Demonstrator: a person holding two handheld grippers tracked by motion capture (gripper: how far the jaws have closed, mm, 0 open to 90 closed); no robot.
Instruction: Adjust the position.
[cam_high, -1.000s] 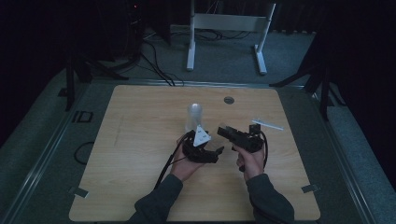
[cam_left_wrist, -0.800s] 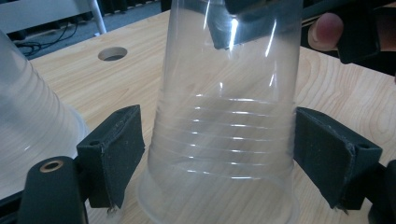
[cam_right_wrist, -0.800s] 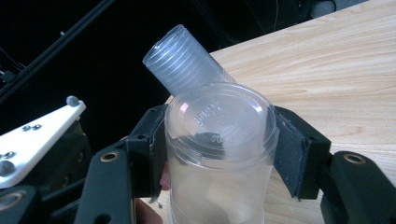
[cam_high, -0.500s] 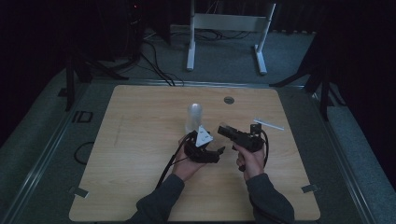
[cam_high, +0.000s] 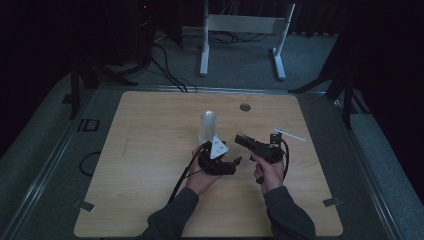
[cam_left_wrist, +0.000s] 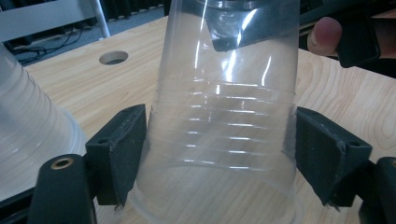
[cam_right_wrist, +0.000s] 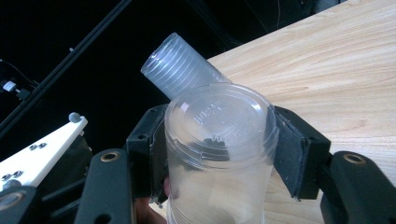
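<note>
Clear cup (cam_right_wrist: 219, 154) clamped near its closed base by right gripper (cam_high: 245, 140), held just right of cup stack (cam_high: 208, 125). Left gripper (cam_left_wrist: 217, 154) jaws closing around cup's open end, pads near wall, contact unclear. Handover or pull-apart apparently midway; placement left. Single cup or nested pair: hard to tell. Straw (cam_high: 289, 134) right of stack, dim.
</note>
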